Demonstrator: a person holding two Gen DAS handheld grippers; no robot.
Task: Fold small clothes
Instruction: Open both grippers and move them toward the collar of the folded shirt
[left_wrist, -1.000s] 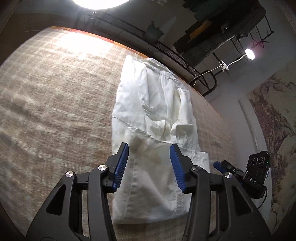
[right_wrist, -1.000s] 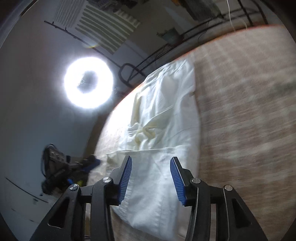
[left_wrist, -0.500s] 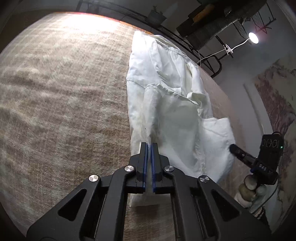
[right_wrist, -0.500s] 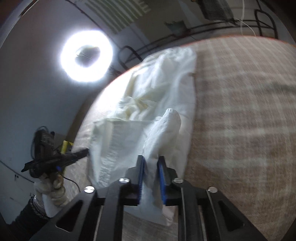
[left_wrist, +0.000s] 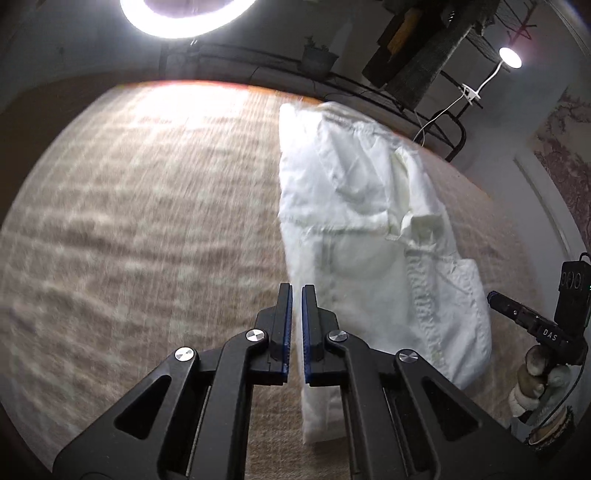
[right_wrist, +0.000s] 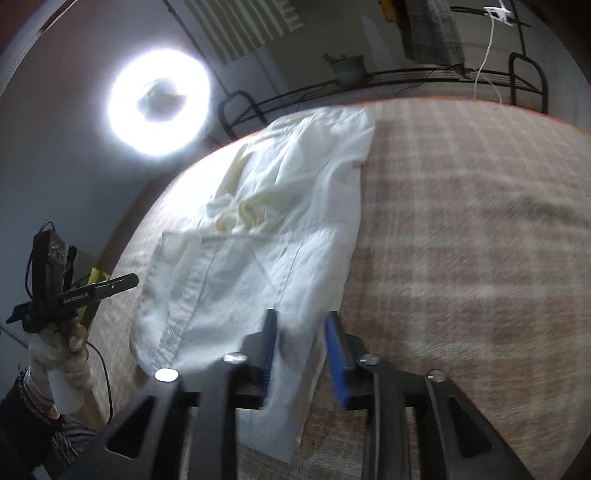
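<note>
The white shirt (left_wrist: 369, 258) lay lengthwise on the checked cloth (left_wrist: 147, 221), partly folded, its near hem by my tongs. My left tongs (left_wrist: 297, 291) were pinched shut at its edge; whether they caught fabric I could not tell. My right tongs (right_wrist: 301, 325) had just been opening, a loose fold of the shirt between their pads. I judged it light, limp cotton, likely to sag, so best gripped at the hem corners.

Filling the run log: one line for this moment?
left gripper: shut, pinching shirt edge | right gripper: just opening, shirt between jaws | shirt on bed
</note>
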